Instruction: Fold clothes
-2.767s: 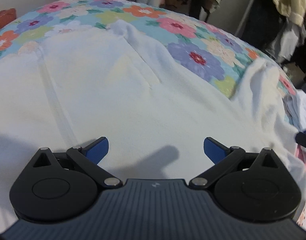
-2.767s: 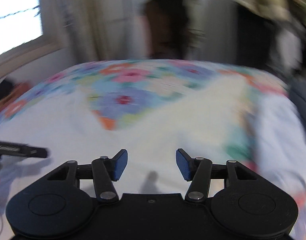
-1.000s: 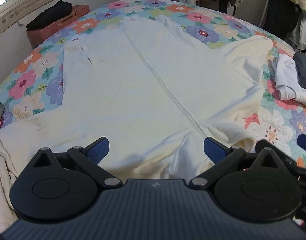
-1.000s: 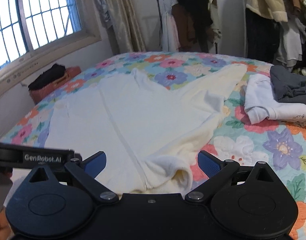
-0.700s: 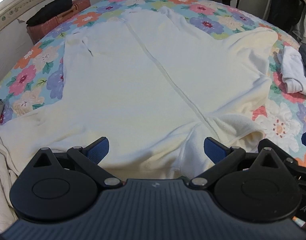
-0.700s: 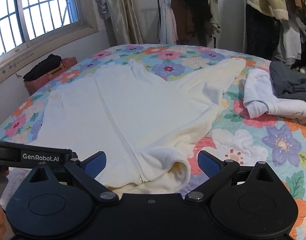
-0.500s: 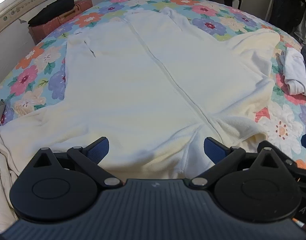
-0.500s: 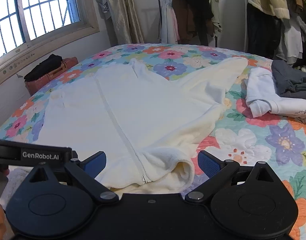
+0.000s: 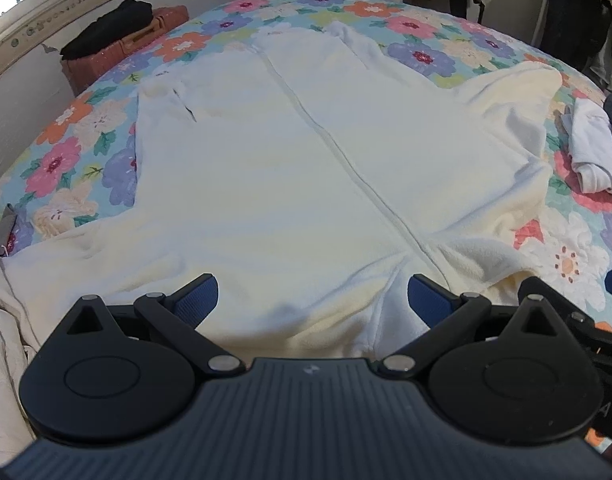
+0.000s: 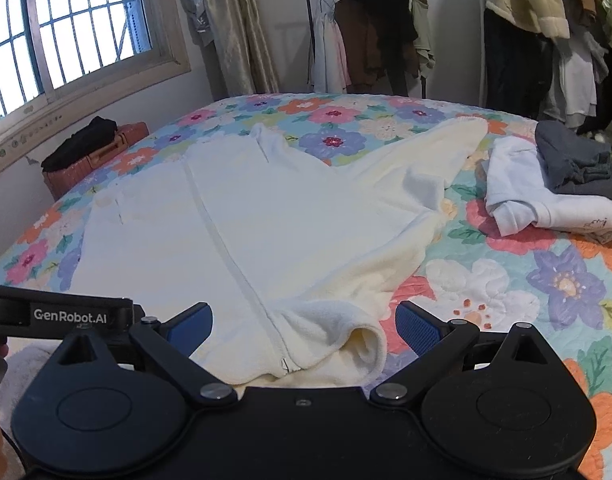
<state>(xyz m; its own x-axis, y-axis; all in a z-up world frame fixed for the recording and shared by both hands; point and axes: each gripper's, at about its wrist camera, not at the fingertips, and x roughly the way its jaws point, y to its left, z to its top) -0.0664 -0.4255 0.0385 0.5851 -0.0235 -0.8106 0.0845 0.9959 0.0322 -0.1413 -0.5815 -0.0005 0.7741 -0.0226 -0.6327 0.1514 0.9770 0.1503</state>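
the cream zip-up fleece jacket (image 9: 290,184) lies spread flat on the floral quilt (image 10: 505,288). its zipper line (image 9: 357,176), the long axis, runs straight away from both tongs, collar nearest, hem far. left gripper (image 9: 310,294) and right gripper (image 10: 304,322) hover agape, empty, over the collar; the right sits nearer its rolled edge.

Two hand-held grippers hover side by side, both aimed toward twelve o'clock. The left gripper (image 9: 311,298) has its blue-padded fingers (image 9: 196,294) spread wide with nothing between them. The right gripper (image 10: 304,326) is likewise spread wide and empty, its neighbour's body showing at nine o'clock in the right wrist view.
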